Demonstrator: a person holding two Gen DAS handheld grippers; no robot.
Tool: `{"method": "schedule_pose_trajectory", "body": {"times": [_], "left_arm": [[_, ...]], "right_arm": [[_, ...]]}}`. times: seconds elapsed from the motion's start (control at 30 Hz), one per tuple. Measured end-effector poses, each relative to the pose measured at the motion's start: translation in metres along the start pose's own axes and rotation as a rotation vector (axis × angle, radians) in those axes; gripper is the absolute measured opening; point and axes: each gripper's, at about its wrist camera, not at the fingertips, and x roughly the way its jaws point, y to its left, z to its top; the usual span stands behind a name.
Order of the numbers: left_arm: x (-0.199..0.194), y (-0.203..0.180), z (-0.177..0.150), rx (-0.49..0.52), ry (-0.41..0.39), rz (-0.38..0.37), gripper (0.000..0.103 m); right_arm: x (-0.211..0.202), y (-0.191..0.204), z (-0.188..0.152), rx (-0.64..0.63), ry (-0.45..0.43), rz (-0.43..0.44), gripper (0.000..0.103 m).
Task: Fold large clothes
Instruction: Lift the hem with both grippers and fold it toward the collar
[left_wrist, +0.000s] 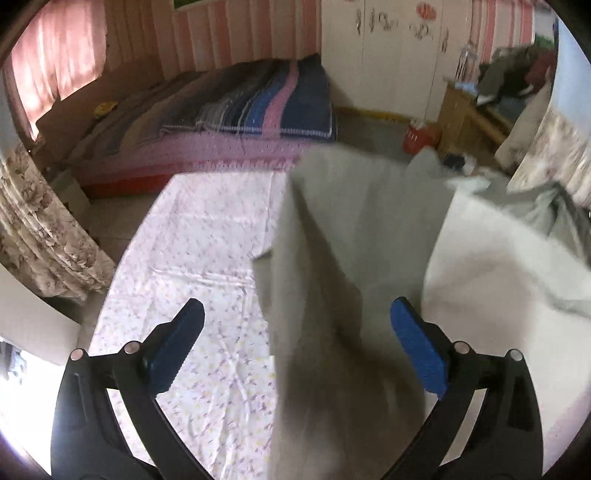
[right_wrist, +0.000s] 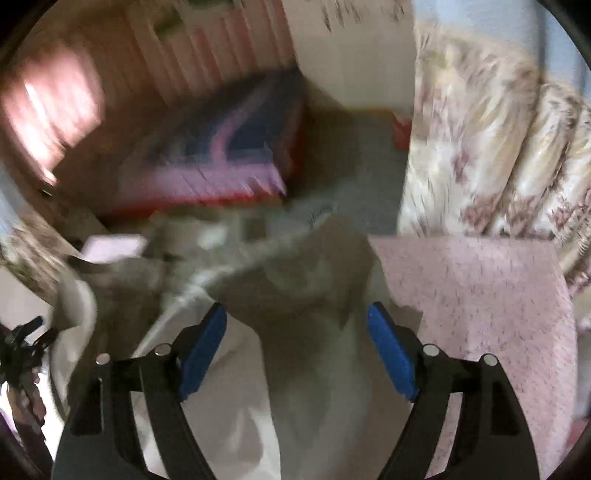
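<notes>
Left wrist view: the left gripper (left_wrist: 297, 325) occupies the lower frame, its jaws spread wide, with a fold of the grey garment (left_wrist: 343, 236) hanging between the blue pads (left_wrist: 417, 354) but touching neither (released, not grasped). The garment runs from centre frame down to the lower edge, draped over a floral sheet (left_wrist: 199, 229) that fills the lower left. A bed (left_wrist: 229, 122) with a striped blanket (left_wrist: 273, 99) lies in the upper centre, a pink curtain (left_wrist: 55, 55) at upper left, a white wardrobe (left_wrist: 391, 55) at upper right.

Right wrist view (heavily motion-blurred): the right gripper (right_wrist: 297, 332) sits in the lower frame, jaws apart, pale grey cloth (right_wrist: 303, 302) bunched between the pads without visible contact. A pink speckled cloth (right_wrist: 480, 295) lies at right centre, and a floral curtain (right_wrist: 491, 140) hangs at upper right.
</notes>
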Motion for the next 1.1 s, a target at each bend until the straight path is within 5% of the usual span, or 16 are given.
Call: {"method": "schedule_pose_trajectory", "body": {"times": [0.03, 0.07, 0.1, 0.2, 0.3, 0.37, 0.4, 0.43, 0.5, 0.53, 0.6, 0.63, 0.67, 0.7, 0.93, 1.1], "left_arm": [[0.009, -0.003, -0.001, 0.008, 0.011, 0.019, 0.083], [0.015, -0.003, 0.0, 0.01, 0.03, 0.018, 0.044], [0.024, -0.001, 0.001, -0.007, 0.064, -0.039, 0.021], [0.032, 0.005, 0.011, -0.038, 0.076, -0.057, 0.006], [0.029, 0.016, 0.02, -0.072, 0.071, -0.088, 0.007], [0.028, 0.021, 0.02, -0.061, 0.076, -0.091, 0.011], [0.027, 0.019, 0.019, -0.043, 0.076, -0.077, 0.018], [0.027, 0.017, 0.018, -0.02, 0.071, -0.051, 0.026], [0.029, 0.02, 0.018, -0.005, 0.054, -0.024, 0.078], [0.03, 0.019, 0.018, -0.003, 0.041, -0.024, 0.083], [0.032, 0.017, 0.023, -0.004, 0.044, -0.046, 0.064], [0.035, 0.014, 0.025, -0.003, 0.056, -0.087, 0.041], [0.037, 0.011, 0.026, 0.0, 0.071, -0.104, 0.007], [0.036, 0.009, 0.027, 0.006, 0.066, -0.075, 0.005], [-0.032, 0.036, 0.03, -0.109, -0.17, -0.206, 0.001], [0.048, 0.081, 0.044, -0.318, 0.081, -0.228, 0.019]], "right_arm": [[0.008, 0.006, 0.004, -0.008, 0.017, 0.001, 0.022], [0.013, 0.009, 0.007, -0.024, 0.027, 0.004, 0.001], [0.016, 0.012, 0.011, -0.035, 0.025, -0.02, 0.0], [0.005, 0.009, 0.032, -0.058, -0.137, -0.187, 0.0], [-0.019, -0.014, 0.042, 0.034, -0.29, -0.138, 0.005], [-0.021, -0.021, 0.04, 0.011, -0.209, 0.041, 0.053], [-0.017, -0.02, 0.035, -0.032, -0.134, 0.056, 0.093], [-0.016, -0.019, 0.025, -0.091, -0.121, 0.037, 0.094], [-0.005, -0.019, 0.007, -0.193, -0.101, -0.075, 0.094], [0.007, -0.024, -0.002, -0.217, -0.059, -0.117, 0.094], [0.028, -0.036, -0.013, -0.175, 0.026, -0.078, 0.086], [0.035, -0.04, -0.018, -0.157, 0.041, -0.015, 0.042], [0.034, -0.037, -0.023, -0.169, 0.022, 0.004, 0.025], [0.026, -0.031, -0.026, -0.211, -0.031, -0.043, 0.008], [-0.063, -0.044, -0.014, -0.08, -0.399, 0.166, 0.007], [0.024, -0.104, 0.016, 0.255, -0.081, 0.092, 0.017]]}}
